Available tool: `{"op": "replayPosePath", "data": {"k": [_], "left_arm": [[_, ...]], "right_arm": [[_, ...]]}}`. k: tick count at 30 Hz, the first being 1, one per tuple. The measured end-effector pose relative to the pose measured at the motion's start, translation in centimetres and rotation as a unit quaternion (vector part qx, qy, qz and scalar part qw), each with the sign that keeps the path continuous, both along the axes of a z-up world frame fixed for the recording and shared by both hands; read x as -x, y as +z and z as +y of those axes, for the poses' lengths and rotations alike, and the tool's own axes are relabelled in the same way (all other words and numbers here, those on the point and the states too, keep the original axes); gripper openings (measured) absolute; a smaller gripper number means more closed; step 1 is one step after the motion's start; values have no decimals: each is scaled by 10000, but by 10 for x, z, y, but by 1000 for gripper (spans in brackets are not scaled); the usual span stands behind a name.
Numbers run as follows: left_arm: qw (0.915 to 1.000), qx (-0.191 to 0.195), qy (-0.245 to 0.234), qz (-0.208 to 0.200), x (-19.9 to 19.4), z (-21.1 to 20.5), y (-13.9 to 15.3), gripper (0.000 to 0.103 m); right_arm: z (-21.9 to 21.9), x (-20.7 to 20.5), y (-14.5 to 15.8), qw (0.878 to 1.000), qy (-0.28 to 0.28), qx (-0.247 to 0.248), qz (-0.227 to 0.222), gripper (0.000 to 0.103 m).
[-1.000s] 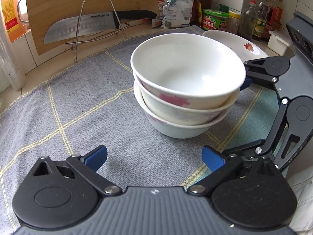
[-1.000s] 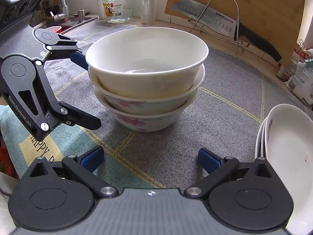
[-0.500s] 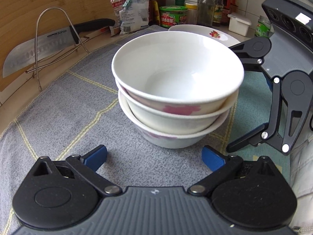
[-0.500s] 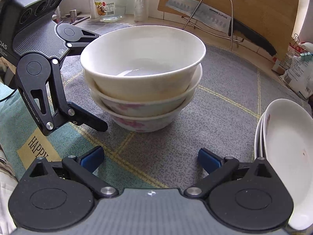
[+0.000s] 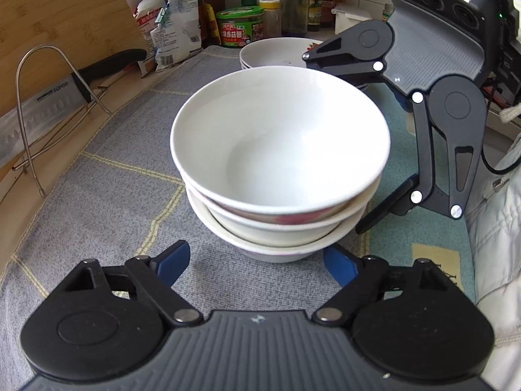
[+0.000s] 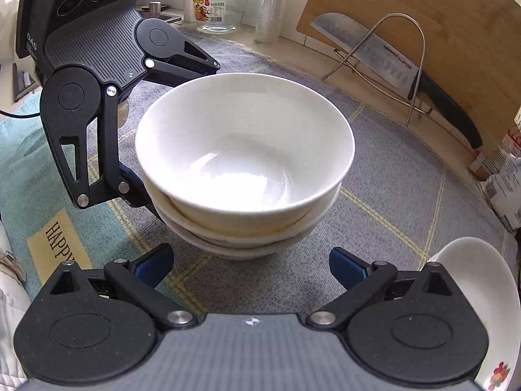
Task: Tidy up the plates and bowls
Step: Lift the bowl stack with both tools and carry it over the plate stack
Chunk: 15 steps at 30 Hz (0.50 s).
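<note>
Knife [image 6: 395, 62] blade marked SUPOR, mat [image 6: 57, 239] patch reading HAPPY, stacked bowls [image 6: 244, 163]

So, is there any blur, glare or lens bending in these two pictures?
Left wrist view: the stacked bowls look slightly motion-blurred at the rim, and the knife is smeared near the edge. Right wrist view: sharper, with a bright reflection inside the top bowl; fisheye bending curves the cutting board.

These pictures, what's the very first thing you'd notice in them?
The stack of white bowls in the middle of the grey cloth, with a black gripper on each side. Next, the big knife on its wire rack against the wooden board, and white plates behind the bowls.
</note>
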<state>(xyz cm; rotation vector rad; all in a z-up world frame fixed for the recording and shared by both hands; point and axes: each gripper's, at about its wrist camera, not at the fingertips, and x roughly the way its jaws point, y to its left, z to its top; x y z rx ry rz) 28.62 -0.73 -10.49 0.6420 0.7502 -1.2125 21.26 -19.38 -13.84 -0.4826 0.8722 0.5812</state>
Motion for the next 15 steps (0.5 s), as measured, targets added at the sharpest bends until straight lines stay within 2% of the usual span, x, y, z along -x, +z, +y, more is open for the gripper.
{"op": "replayPosePath", "data": {"k": [3, 10, 15], "left_arm": [[9998, -60, -205, -31, 1, -3, -1, 82], [9988, -121, -477, -11, 1, -6, -1, 76], [9984, -139, -551, 2, 1, -6, -1, 75]], "right_arm": [[3, -3, 4, 9998, 218, -8, 6, 101], [8, -8, 8, 9990, 429, -46, 74, 88], [7, -12, 10, 9989, 454, -54, 145, 87]]}}
